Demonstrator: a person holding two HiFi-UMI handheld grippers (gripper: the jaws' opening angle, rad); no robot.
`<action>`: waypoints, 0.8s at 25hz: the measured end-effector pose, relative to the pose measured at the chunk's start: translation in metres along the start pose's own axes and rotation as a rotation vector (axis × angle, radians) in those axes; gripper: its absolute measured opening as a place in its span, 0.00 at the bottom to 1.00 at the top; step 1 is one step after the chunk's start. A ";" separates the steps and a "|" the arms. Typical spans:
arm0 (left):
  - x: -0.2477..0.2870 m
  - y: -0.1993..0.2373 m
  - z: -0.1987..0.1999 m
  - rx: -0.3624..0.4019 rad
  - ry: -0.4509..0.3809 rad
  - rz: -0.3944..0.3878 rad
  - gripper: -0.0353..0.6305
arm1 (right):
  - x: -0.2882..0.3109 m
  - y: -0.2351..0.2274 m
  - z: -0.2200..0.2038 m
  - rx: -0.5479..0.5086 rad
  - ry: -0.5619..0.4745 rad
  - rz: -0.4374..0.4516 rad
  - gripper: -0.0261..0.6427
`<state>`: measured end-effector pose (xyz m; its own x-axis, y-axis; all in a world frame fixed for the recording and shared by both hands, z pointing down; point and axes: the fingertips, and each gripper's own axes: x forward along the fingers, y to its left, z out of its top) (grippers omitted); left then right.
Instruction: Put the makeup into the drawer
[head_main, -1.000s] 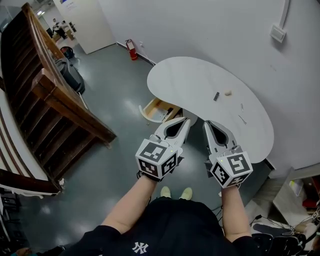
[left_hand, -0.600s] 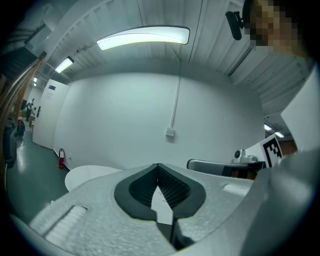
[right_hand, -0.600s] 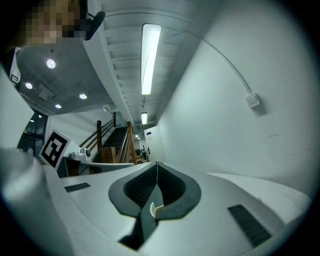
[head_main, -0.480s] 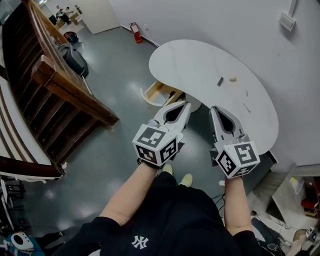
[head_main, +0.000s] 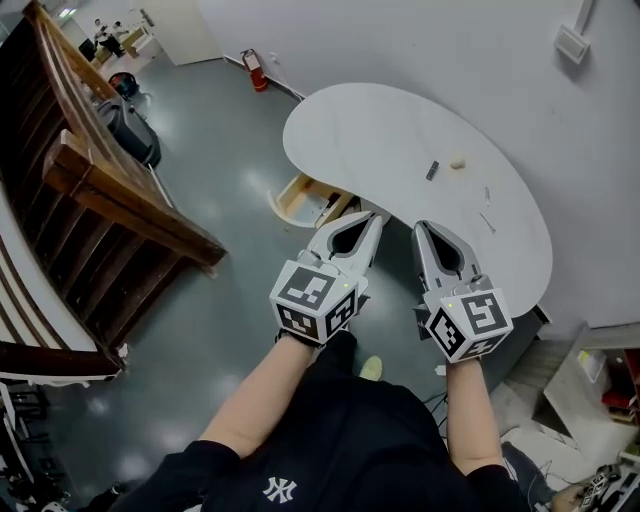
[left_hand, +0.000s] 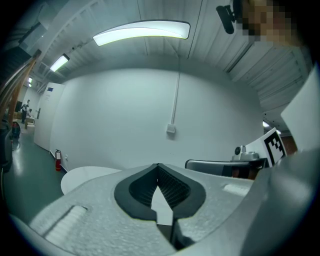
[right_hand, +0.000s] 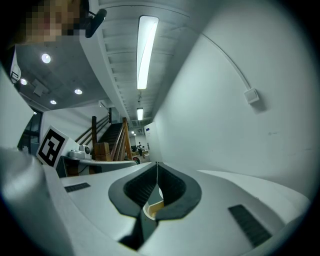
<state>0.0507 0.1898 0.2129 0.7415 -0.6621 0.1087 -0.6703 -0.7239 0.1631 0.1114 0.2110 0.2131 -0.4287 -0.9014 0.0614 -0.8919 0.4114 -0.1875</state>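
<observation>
While the left gripper (head_main: 375, 216) and the right gripper (head_main: 419, 227) both hang just short of the bench (head_main: 365, 135), each with its jaws pressed together on nothing, we judge the reach to be the coming step. The makeup lies on the bench top at about 12 o'clock from the right gripper. There is a small dark stick (head_main: 432, 171), a pale round piece (head_main: 458, 160) just beside it at its 2 o'clock, and thin sticks (head_main: 486, 222) toward the stick's 4 o'clock. The dark stick's long axis runs roughly 1 to 7 o'clock, and the right gripper is nearer to it. The open wooden drawer (head_main: 300, 205) sits at 10 o'clock from the left gripper.
</observation>
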 end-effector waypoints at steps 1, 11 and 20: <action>0.005 0.005 -0.001 -0.001 0.002 -0.004 0.06 | 0.006 -0.003 -0.001 -0.001 0.007 -0.006 0.06; 0.072 0.077 -0.009 0.018 0.043 -0.085 0.06 | 0.102 -0.037 -0.021 0.023 0.076 -0.078 0.06; 0.128 0.133 -0.034 -0.017 0.079 -0.172 0.06 | 0.162 -0.079 -0.051 0.050 0.138 -0.202 0.06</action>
<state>0.0573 0.0157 0.2814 0.8453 -0.5115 0.1543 -0.5338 -0.8211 0.2023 0.1048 0.0400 0.2879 -0.2612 -0.9362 0.2353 -0.9548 0.2147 -0.2058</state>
